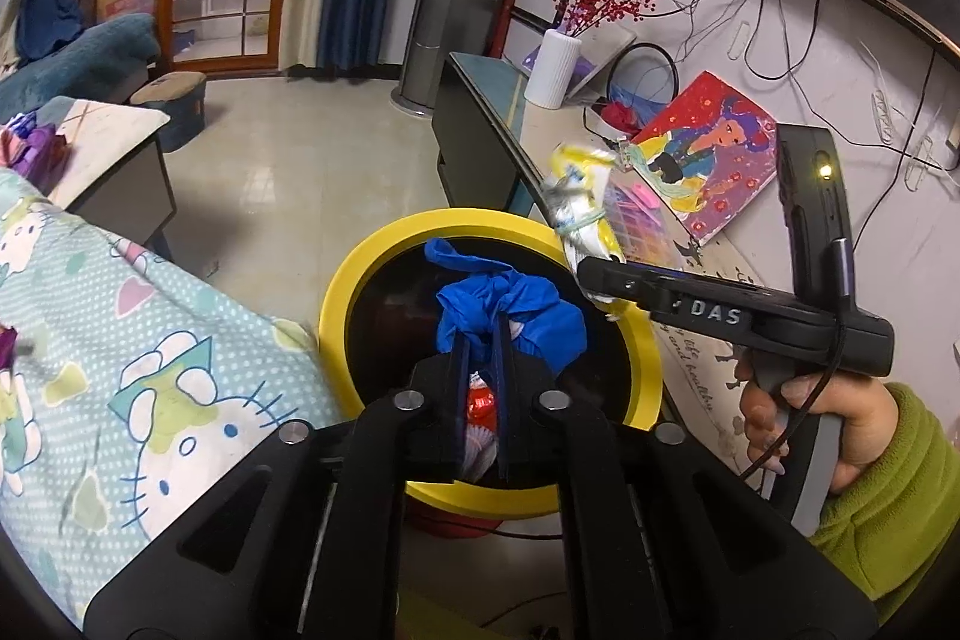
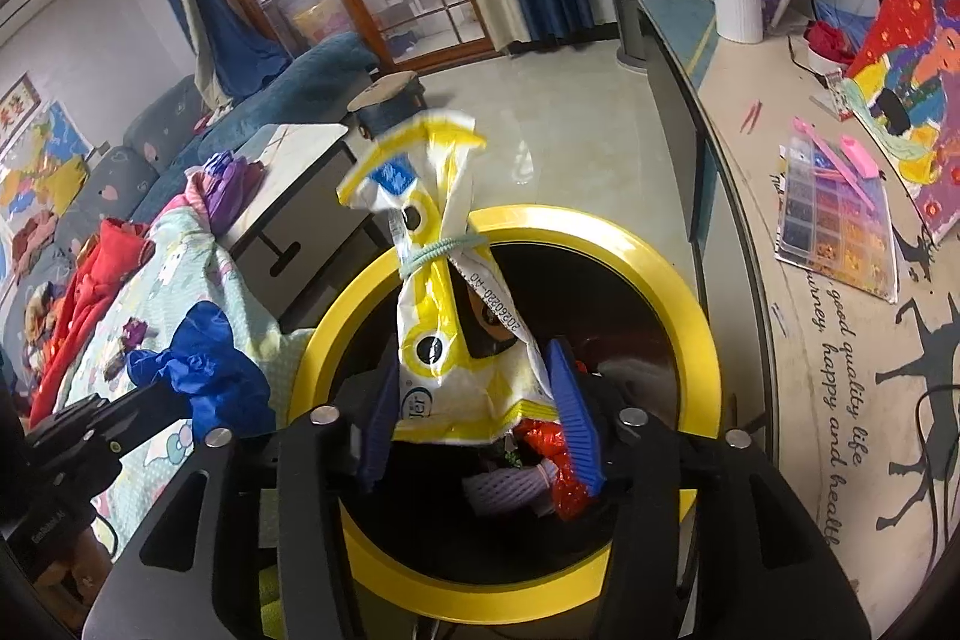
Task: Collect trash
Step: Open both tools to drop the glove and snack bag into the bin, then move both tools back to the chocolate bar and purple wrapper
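Observation:
A round bin with a yellow rim [image 1: 360,280] [image 2: 690,316] stands on the floor under both grippers. My left gripper [image 1: 483,334] [image 2: 180,394] hovers over its mouth, shut on a crumpled blue glove [image 1: 528,310] [image 2: 204,370]. My right gripper [image 2: 474,370] [image 1: 585,274], carried by a hand in a green sleeve [image 1: 870,460], is shut on a yellow-and-white snack bag [image 2: 444,292] [image 1: 576,208] tied with a rubber band. The bag stands upright above the bin's right side. Inside the bin lie a red wrapper [image 2: 552,448] [image 1: 480,403] and a pale foam net [image 2: 504,490].
A cartoon-cat print cover [image 1: 150,340] lies left of the bin. A long low cabinet [image 2: 798,340] runs along the right, carrying a painting [image 1: 714,154], a bead box [image 2: 834,220] and a white vase [image 1: 552,67]. A small table [image 1: 108,148] and tiled floor [image 1: 300,148] lie beyond.

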`<state>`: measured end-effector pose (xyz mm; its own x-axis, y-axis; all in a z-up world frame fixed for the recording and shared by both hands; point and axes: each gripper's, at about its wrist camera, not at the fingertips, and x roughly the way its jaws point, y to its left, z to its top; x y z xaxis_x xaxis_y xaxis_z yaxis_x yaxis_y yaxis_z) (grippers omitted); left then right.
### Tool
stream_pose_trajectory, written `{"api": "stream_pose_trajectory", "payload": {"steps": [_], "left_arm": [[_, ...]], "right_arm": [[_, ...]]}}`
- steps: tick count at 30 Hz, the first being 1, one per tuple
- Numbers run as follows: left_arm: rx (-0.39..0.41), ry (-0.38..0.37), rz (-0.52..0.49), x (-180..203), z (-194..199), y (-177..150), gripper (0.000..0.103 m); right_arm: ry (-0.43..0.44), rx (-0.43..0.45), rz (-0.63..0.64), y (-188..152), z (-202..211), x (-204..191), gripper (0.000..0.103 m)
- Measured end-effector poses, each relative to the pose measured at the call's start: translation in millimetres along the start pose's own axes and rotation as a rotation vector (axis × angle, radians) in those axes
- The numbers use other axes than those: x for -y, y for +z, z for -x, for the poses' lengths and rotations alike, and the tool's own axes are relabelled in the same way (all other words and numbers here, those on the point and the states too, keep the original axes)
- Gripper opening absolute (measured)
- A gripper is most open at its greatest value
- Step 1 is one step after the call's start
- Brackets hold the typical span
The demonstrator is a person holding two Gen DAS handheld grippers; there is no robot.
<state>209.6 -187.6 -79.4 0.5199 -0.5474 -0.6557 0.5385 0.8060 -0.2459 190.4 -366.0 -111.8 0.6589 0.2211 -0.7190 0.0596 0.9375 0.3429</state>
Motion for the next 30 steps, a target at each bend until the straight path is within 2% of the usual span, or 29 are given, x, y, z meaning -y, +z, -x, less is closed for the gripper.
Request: {"api": "stream_pose_trajectory", "payload": {"steps": [1,2,3,4,5,7,9,12,20,30], "left_arm": [[-0.003,0.002,0.003,-1,-2,0,0.023],[-0.001,0.010,0.004,-1,-2,0,0.030],[0.003,0.011,0.006,-2,-2,0,0.043],[0.010,0.012,0.010,-2,-1,0,0.053],[0.014,0.014,0.012,-3,0,0,0.057],[0.026,0.028,0.018,-5,3,0,0.079],[0.045,0.055,0.013,-8,8,1,0.087],[0.070,0.098,0.018,-15,18,1,0.092],[0.141,0.216,0.044,-41,51,-4,0.092],[0.247,0.368,0.128,-89,106,-10,0.092]], "right_arm": [[-0.001,0.005,-0.009,1,1,2,0.051],[-0.003,0.008,-0.015,1,1,4,0.055],[-0.003,0.014,-0.024,2,3,6,0.056],[-0.001,0.020,-0.029,3,4,7,0.056],[0.000,0.027,-0.033,3,6,7,0.057],[0.000,0.038,-0.034,4,8,5,0.058],[0.011,0.057,-0.026,5,12,0,0.060],[0.022,0.091,-0.003,7,19,-12,0.064],[0.093,0.173,0.123,6,34,-67,0.069],[0.187,0.159,0.271,-2,27,-140,0.071]]}}
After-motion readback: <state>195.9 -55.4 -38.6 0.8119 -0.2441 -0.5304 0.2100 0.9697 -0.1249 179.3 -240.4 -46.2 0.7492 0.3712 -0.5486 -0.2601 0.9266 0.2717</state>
